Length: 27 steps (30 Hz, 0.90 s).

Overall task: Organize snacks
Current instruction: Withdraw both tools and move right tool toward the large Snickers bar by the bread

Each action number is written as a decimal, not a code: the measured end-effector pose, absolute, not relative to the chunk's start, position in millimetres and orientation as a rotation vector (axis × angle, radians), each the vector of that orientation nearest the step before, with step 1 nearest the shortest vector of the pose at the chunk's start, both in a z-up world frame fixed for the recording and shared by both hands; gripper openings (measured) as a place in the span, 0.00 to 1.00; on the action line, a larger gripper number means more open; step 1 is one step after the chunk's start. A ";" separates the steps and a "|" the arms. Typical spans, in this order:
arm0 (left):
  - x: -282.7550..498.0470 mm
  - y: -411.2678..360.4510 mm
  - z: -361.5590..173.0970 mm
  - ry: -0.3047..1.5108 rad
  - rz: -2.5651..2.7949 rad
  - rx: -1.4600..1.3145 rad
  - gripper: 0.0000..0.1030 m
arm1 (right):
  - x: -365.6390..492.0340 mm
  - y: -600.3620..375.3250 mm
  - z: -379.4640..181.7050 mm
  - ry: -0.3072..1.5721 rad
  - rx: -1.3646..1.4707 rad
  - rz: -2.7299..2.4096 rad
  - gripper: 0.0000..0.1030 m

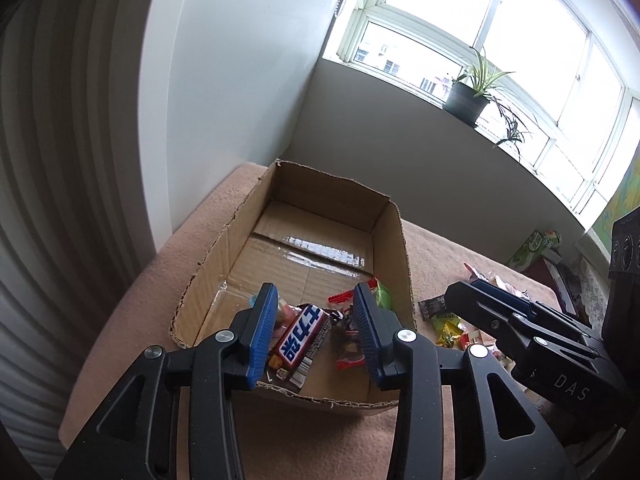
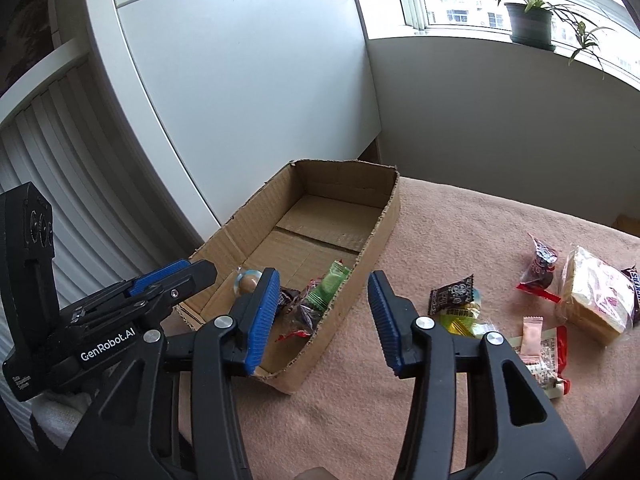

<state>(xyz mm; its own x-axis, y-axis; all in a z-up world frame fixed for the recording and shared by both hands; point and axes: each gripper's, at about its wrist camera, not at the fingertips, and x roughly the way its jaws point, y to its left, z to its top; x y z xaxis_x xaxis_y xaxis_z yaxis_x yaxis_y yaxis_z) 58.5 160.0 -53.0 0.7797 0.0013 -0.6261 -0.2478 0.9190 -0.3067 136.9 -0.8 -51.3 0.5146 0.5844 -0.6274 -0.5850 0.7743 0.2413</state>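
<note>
1. A potted plant (image 2: pixel 528 16) with long, narrow green leaves stands on the window ledge (image 1: pixel 532 168); trailing shoots hang over the edge.
2. A large window (image 1: pixel 480 20) with white frames lets in bright daylight; buildings show faintly through the glass.
3. A grey wall (image 2: pixel 500 120) runs below the ledge.
4. A white cabinet panel (image 2: pixel 248 80) stands at the far left corner.
5. A ribbed white surface (image 2: pixel 80 184), like slats, fills the left side.
6. A peach-pink cloth (image 2: pixel 440 232) covers the tabletop.
</note>
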 end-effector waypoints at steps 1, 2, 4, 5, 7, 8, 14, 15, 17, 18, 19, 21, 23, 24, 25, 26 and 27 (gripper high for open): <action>58.4 158.3 -52.8 0.667 0.134 -0.389 0.37 | 136.2 -7.5 -50.7 0.752 0.002 0.695 0.47; 58.3 156.4 -52.5 0.667 0.129 -0.387 0.37 | 134.7 -14.5 -49.8 0.750 0.005 0.686 0.47; 58.4 151.6 -51.3 0.667 0.118 -0.386 0.37 | 133.5 -30.3 -49.5 0.749 0.011 0.664 0.47; 58.6 148.7 -51.0 0.667 0.110 -0.386 0.37 | 133.2 -38.6 -49.7 0.749 0.015 0.651 0.47; 58.8 140.3 -49.6 0.668 0.092 -0.379 0.37 | 133.6 -56.8 -51.3 0.749 0.026 0.620 0.47; 58.6 135.5 -49.3 0.668 0.081 -0.375 0.37 | 134.1 -66.7 -52.1 0.750 0.033 0.604 0.47; 62.6 101.7 -50.1 0.689 0.017 -0.343 0.37 | 139.1 -125.1 -55.7 0.755 0.067 0.501 0.47; 64.0 95.7 -51.0 0.695 0.006 -0.338 0.37 | 140.3 -134.8 -55.8 0.755 0.076 0.486 0.47; 67.7 82.1 -53.4 0.711 -0.020 -0.326 0.37 | 142.9 -152.6 -56.7 0.753 0.089 0.453 0.47; 70.5 74.4 -55.0 0.720 -0.032 -0.318 0.37 | 144.6 -160.7 -57.2 0.752 0.091 0.438 0.47; 72.7 67.4 -56.5 0.727 -0.043 -0.309 0.37 | 146.5 -168.9 -58.3 0.753 0.092 0.423 0.47; 78.0 53.7 -59.9 0.741 -0.067 -0.290 0.37 | 150.3 -185.4 -60.5 0.755 0.088 0.400 0.47; 84.2 40.2 -64.5 0.760 -0.089 -0.271 0.37 | 154.9 -200.0 -64.5 0.758 0.074 0.377 0.47; 87.2 34.5 -66.8 0.769 -0.097 -0.261 0.37 | 157.5 -208.0 -66.5 0.759 0.065 0.365 0.47; 90.2 28.7 -69.8 0.779 -0.104 -0.251 0.37 | 160.6 -215.8 -68.7 0.761 0.058 0.352 0.47; 93.1 23.9 -72.5 0.787 -0.107 -0.243 0.37 | 165.2 -224.9 -71.6 0.765 0.052 0.340 0.47; 95.5 19.3 -75.0 0.794 -0.112 -0.237 0.37 | 169.1 -232.7 -73.8 0.768 0.047 0.327 0.47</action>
<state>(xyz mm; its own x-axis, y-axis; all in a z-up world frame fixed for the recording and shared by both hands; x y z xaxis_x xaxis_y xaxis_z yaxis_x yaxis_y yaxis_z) 95.5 19.3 -75.0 0.6965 -0.1880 -0.6924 0.0105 0.9676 -0.2522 169.1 -232.7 -73.8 0.6713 0.3075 -0.6744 -0.2733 0.9485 0.1604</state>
